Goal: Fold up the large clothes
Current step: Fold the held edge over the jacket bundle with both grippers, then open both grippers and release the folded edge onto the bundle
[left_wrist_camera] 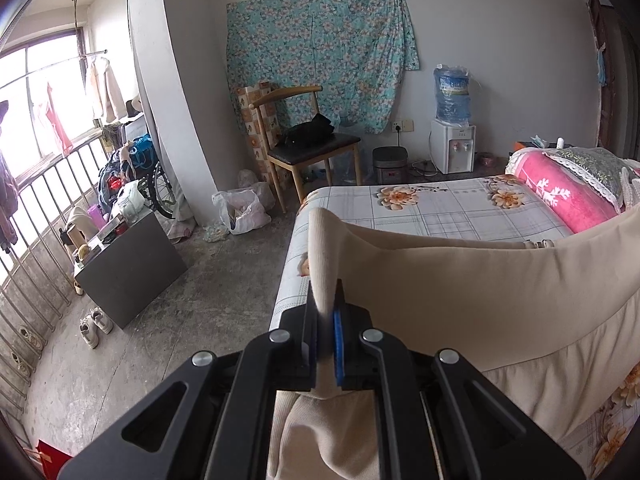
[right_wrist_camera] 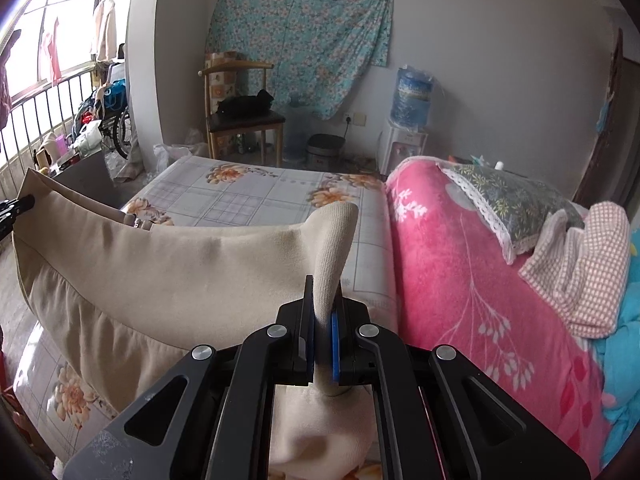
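Note:
A large beige garment [left_wrist_camera: 480, 280] hangs stretched between my two grippers above the near edge of the bed [left_wrist_camera: 432, 208]. My left gripper [left_wrist_camera: 325, 300] is shut on the garment's left corner, which sticks up between the fingers. My right gripper [right_wrist_camera: 323, 300] is shut on the right corner of the same beige garment [right_wrist_camera: 160, 272]. The cloth sags in the middle and its lower part drapes over the bed's [right_wrist_camera: 256, 196] front edge. The left gripper's tip [right_wrist_camera: 18, 204] shows at the far left of the right wrist view.
A rolled pink blanket [right_wrist_camera: 472, 280] and pillows [right_wrist_camera: 516, 204] lie on the right side of the bed. A wooden chair [left_wrist_camera: 308, 148], a water dispenser [left_wrist_camera: 454, 136] and a small bin [left_wrist_camera: 390, 164] stand by the far wall. A dark cabinet [left_wrist_camera: 128, 272] and shoes [left_wrist_camera: 96, 326] are at the left.

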Demonstrator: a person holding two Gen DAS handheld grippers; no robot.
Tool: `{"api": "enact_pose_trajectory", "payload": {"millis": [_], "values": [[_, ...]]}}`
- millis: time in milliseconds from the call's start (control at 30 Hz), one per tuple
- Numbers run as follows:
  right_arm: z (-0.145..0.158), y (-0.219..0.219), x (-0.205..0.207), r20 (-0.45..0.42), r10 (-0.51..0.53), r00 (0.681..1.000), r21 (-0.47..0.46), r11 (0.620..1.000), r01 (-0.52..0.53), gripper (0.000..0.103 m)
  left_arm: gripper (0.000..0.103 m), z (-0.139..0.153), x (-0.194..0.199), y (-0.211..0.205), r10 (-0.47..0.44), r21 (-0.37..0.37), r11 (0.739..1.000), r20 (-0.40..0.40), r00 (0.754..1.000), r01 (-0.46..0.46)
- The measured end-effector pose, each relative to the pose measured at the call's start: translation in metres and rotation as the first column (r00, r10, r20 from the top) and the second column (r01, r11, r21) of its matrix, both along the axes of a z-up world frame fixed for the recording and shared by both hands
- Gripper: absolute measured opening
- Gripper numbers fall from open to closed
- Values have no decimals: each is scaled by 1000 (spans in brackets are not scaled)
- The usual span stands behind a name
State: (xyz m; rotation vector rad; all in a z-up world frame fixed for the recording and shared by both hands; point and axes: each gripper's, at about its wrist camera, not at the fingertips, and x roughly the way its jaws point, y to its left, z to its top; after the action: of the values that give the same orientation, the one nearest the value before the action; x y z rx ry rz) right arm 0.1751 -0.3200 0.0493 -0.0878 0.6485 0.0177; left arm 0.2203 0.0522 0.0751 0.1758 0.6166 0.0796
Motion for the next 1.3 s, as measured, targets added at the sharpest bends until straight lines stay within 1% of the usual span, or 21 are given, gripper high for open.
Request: {"api": "enact_pose_trajectory", "payload": {"millis": [167,267,300,333,367,433,467,533,600,667,767,867,900,933,967,1000,1067,1133,1200,1267,1300], "values": [[-23,-4,54,-46,12,999,16,1000,-11,4,6,-27,60,-3,4,19,1000,-70,998,-3],[-48,-7,83,-105,10,994,29,1000,-7,6,6,-56,95,-3,2,1,1000,-155,988,-2],[-59,-11,94,-138,4,990,43,999,2,7,9,-68,106,-4,-5,-6,1000,-197,980,4],[-69,-14,102,-175,-6,985,51,999,15,13,9,-80,116,-3,-11,-14,1000,-239,971,8],[-78,-19,109,-204,-27,979,53,998,38,25,11,-92,125,-1,-12,-27,1000,-271,962,5],[-86,-31,113,-225,-76,971,59,994,92,36,16,-106,135,7,14,-44,999,-313,950,-29],[-85,-35,110,-216,-81,973,80,992,100,36,19,-106,135,14,16,-78,996,-311,950,-42],[-76,-38,101,-189,-77,979,103,990,97,36,19,-96,128,24,3,-157,986,-270,963,-47],[-67,-34,91,-162,-37,986,123,991,57,36,19,-86,120,27,-52,-240,971,-228,972,-5],[-64,-23,91,-166,31,986,139,990,-7,36,24,-83,118,23,-124,-305,951,-229,966,50],[-76,-8,97,-213,99,972,164,984,-65,36,35,-100,125,11,-171,-335,940,-304,937,63],[-102,-12,108,-302,64,951,164,986,-14,36,37,-131,136,19,-142,-299,954,-397,907,18],[-111,-19,111,-337,28,941,155,988,26,35,37,-135,138,28,-123,-294,956,-410,904,-3],[-116,-26,112,-357,4,934,159,986,56,30,37,-135,138,40,-109,-318,948,-412,905,-31],[-116,-33,110,-360,-2,933,186,980,73,29,37,-131,137,53,-89,-348,935,-412,907,-67],[-112,-38,106,-352,-16,936,199,976,91,29,37,-125,135,65,-79,-376,923,-407,910,-88],[-96,-37,90,-309,-51,950,159,982,105,36,37,-109,120,83,-77,-425,900,-365,928,-92],[-82,-30,70,-268,-26,963,146,987,67,36,37,-92,98,90,-110,-464,884,-314,943,-51],[-74,-20,47,-238,44,970,177,984,-2,37,37,-79,73,85,-197,-515,857,-267,943,33],[-72,-5,24,-227,124,966,186,979,-82,41,37,-79,48,71,-297,-545,830,-257,920,116],[-75,1,15,-233,149,961,175,979,-109,42,37,-83,37,63,-328,-548,825,-266,906,138]]}}
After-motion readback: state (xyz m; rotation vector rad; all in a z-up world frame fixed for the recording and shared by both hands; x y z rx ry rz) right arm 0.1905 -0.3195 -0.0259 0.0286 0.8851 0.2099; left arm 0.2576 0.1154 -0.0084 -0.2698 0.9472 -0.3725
